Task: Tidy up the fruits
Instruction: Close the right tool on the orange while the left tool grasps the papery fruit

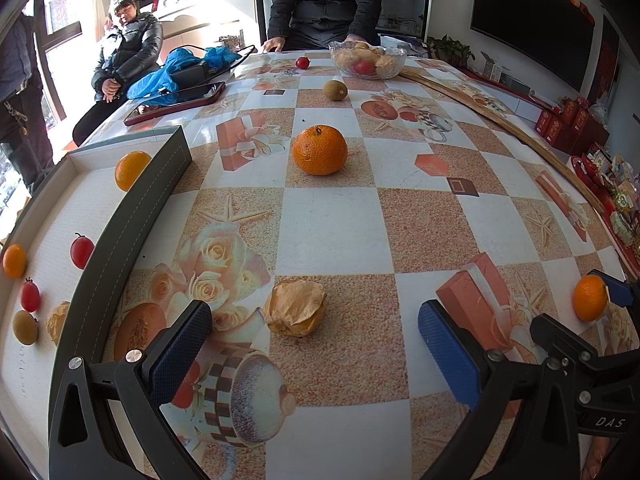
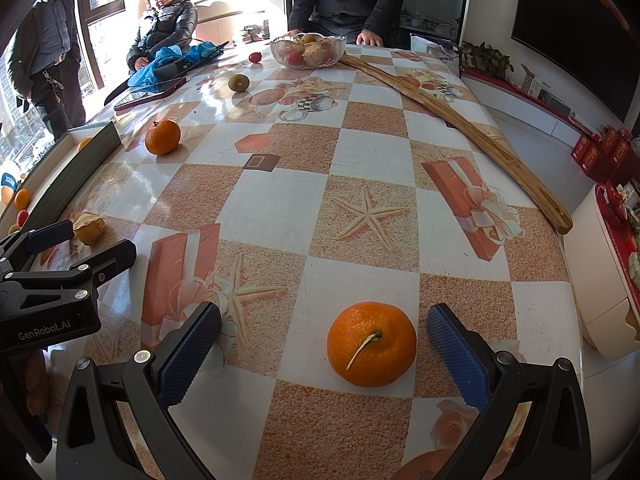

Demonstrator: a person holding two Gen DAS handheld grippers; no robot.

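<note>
Orange mandarin (image 2: 371, 344) sits on the counter (image 2: 280, 208) between the spread fingers of the right gripper (image 2: 324, 350), stem up, touching neither pad. Left gripper (image 1: 316, 344) also apart, fingers wide; a papery husked fruit (image 1: 295, 307) lies on the counter between them, a little ahead, not touched. Second mandarin (image 1: 319, 150), larger in the left wrist view, rests farther off near the counter's middle. Kiwi (image 1: 335, 89) and a small red tomato (image 1: 303, 63) lie toward the far edge, just short of a glass bowl (image 1: 367, 58) holding more fruit. Grey-walled tray (image 1: 132, 216) on the left holds sorted pieces: an orange fruit (image 1: 132, 170) at its far end, then cherry tomatoes (image 1: 81, 252), a small orange one (image 1: 14, 261), a kiwi-like fruit (image 1: 25, 327) and a husked one, partly hidden by the wall. Long wooden strip (image 2: 460, 128) runs along the counter's right side. Dark phone (image 1: 176, 102) and blue bag (image 1: 180, 68) at far left. People in dark jackets stand or sit beyond the far edge.
</note>
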